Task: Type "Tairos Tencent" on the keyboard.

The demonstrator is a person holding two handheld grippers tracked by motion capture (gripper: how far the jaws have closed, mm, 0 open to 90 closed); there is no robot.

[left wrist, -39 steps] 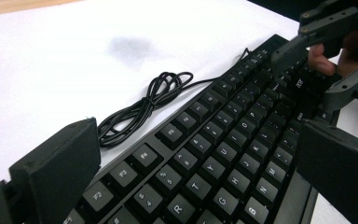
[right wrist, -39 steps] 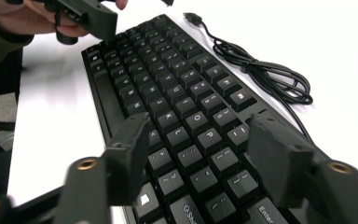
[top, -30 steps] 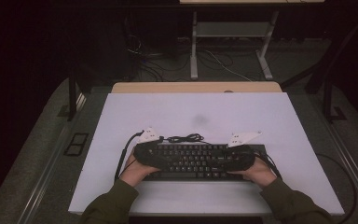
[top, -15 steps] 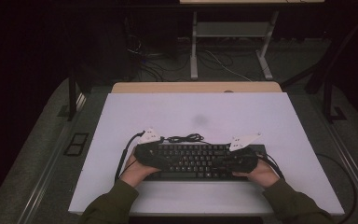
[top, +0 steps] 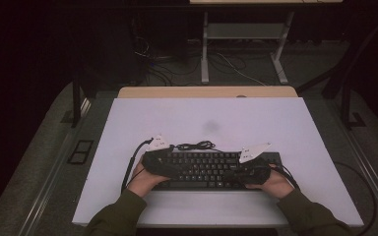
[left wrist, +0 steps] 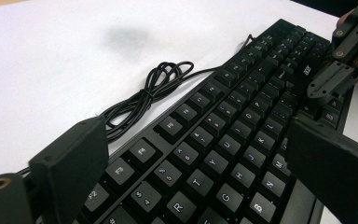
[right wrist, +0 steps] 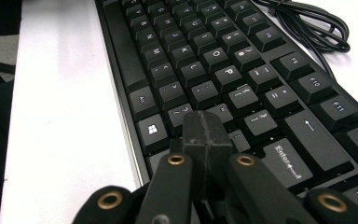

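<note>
The left gripper [left wrist: 196,163] is spread wide over the left end of the black keyboard [top: 211,168], its jaws straddling the keys; the right gripper [right wrist: 207,135] is pressed together over the keys near Enter at the right end. The keyboard lies near the front edge of the smooth white table [top: 256,120], with bare surface behind it. A coiled black cable [left wrist: 154,91] lies just behind the keyboard.

Matt black plastic keyboard [top: 211,169]

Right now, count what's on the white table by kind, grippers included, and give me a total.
Black computer keyboard: 1
Coiled black cable: 1
Handheld black two-jaw grippers, left and right: 2
Total: 4
</note>
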